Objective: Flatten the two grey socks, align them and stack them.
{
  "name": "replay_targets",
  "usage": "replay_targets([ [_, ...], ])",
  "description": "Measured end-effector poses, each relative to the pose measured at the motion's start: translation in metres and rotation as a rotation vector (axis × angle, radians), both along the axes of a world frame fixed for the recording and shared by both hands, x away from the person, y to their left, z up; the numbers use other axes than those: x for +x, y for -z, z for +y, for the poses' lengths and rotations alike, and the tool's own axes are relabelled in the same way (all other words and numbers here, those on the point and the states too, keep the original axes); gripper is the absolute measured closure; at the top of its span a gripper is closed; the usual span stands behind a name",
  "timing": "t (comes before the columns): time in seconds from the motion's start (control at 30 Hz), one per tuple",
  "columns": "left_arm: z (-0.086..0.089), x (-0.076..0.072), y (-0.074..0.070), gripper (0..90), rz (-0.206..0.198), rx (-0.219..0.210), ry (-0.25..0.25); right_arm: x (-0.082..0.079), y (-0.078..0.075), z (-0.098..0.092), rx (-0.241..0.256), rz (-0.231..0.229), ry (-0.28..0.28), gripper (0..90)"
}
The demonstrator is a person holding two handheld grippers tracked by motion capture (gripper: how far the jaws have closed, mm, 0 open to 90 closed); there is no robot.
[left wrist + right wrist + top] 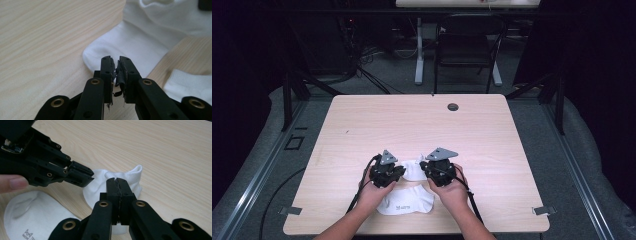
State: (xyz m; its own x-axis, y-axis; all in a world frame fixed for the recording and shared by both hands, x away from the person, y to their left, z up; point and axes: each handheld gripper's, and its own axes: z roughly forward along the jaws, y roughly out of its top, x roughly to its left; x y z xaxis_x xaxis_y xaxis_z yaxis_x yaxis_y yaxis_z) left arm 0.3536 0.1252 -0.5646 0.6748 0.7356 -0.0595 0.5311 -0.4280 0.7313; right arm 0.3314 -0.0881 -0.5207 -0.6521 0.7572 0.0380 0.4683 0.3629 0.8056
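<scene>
Two white socks lie apart: the upper sock (414, 170) and the flat sock (406, 201), seemingly not yet paired. The left gripper (117, 67) and the right gripper (117, 185) both have closed jaws; whether either pinches cloth, I cannot tell.

The table (362, 125) is pale wood with thin lines of grain. It looks smooth and not shiny. Near its far edge is a small round dark plug (453, 106).

The two socks are soft white cloth. The sock near the front edge (406, 201) is flat and has small grey print on it. The other sock (135, 47) has fine ribs in its cloth.

The left gripper (117, 65) and the right gripper (117, 185) are dull black plastic with little gold metal rings. The left gripper's pads (122, 75) look rough and torn. Each gripper has a flat grey plate (388, 157) on top.
</scene>
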Motion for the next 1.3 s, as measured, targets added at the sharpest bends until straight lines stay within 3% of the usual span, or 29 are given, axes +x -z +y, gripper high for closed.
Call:
replay_targets([
  [0.27,0.007,0.001,0.012,81.2,0.034,0.022,-0.008,0.0,0.002,-0.01,0.023,0.008,0.038,90.0],
  [0.53,0.014,0.001,0.014,80.9,0.03,0.012,-0.013,-0.001,0.006,-0.023,0.018,0.013,0.077,90.0],
  [0.9,0.015,0.0,0.014,80.6,0.039,0.0,-0.019,0.0,0.025,-0.046,0.014,0.061,0.14,90.0],
  [1.17,0.016,0.0,0.015,80.3,0.032,-0.012,-0.022,0.001,0.043,-0.059,-0.018,0.115,0.178,88.4],
  [1.3,0.017,-0.001,0.015,80.1,0.035,-0.012,-0.02,-0.001,0.04,-0.068,0.009,0.113,0.222,84.7],
])
